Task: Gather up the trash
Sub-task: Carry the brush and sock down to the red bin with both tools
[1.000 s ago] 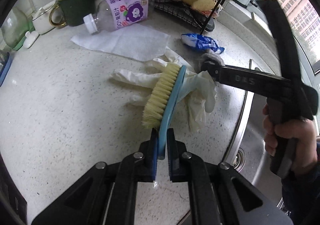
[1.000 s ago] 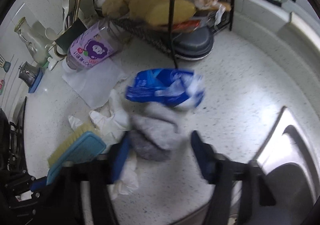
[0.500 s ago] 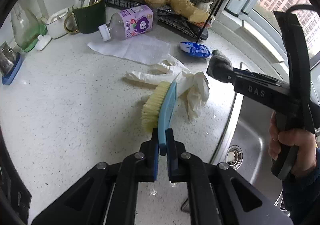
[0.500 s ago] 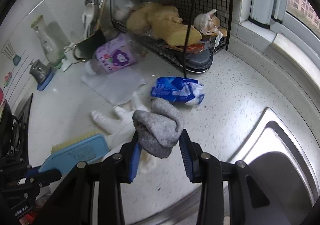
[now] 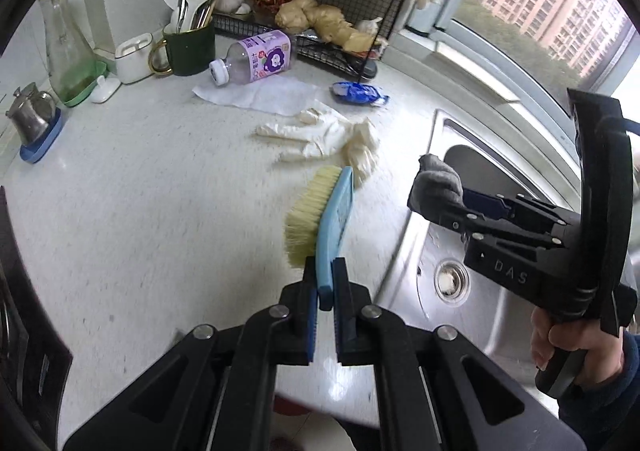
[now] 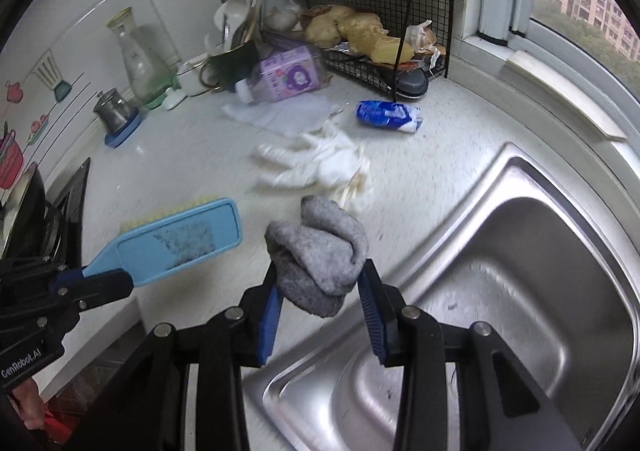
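My left gripper (image 5: 325, 283) is shut on the handle of a blue scrubbing brush (image 5: 320, 219) with pale bristles, held above the white counter (image 5: 140, 211). In the right wrist view the brush (image 6: 176, 239) shows at the left. My right gripper (image 6: 320, 291) is shut on a crumpled grey cloth (image 6: 320, 251), held over the counter's edge beside the steel sink (image 6: 520, 271). The cloth (image 5: 436, 181) shows in the left wrist view too. White rubber gloves (image 5: 328, 135), a white paper sheet (image 5: 260, 95), a blue wrapper (image 5: 358, 93) and a purple bottle (image 5: 256, 57) on its side lie on the counter.
A black wire rack (image 5: 328, 11) with ginger stands at the back by the window. A green mug (image 5: 188, 47) of utensils, a glass carafe (image 5: 66, 51) and a small metal pot (image 5: 32, 117) line the wall. A stove edge (image 6: 60, 207) is at the left.
Both grippers have risen and drawn back from the litter. The right gripper closed on the grey cloth and lifted it off the counter toward the sink. The brush left the gloves.
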